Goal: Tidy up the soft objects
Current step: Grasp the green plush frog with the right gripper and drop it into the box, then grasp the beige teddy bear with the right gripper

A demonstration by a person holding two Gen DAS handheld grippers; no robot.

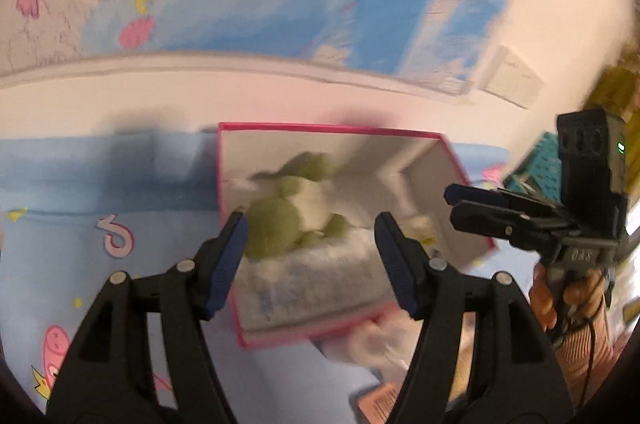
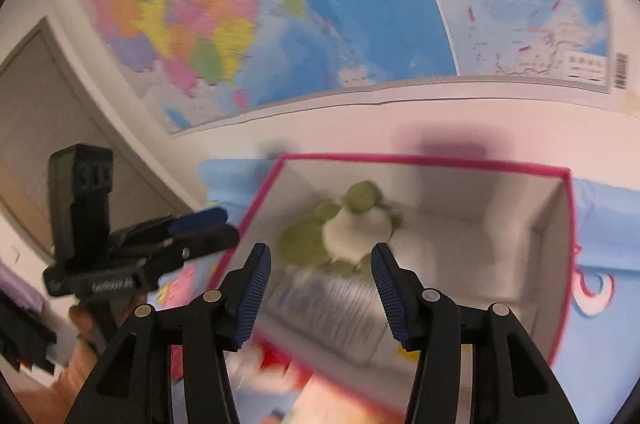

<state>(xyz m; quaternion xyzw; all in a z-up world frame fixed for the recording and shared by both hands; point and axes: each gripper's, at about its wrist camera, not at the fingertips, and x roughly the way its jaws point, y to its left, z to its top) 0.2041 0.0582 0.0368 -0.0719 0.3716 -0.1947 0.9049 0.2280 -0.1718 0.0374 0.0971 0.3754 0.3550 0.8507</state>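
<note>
Wall map (image 2: 280, 4) filled the background above the blue printed sheet (image 1: 60, 192). Pink-rimmed box (image 1: 328, 129) stood open on the sheet against the wall. Inside it lay a folded white towel (image 1: 320, 276), and a green-and-white plush toy (image 2: 344, 224) rested just behind the towel. Left gripper (image 1: 312, 244) hovered over the box, jaws roughly half open, empty. Right gripper (image 2: 320, 280) likewise: jaws parted, nothing between the pads.
</note>
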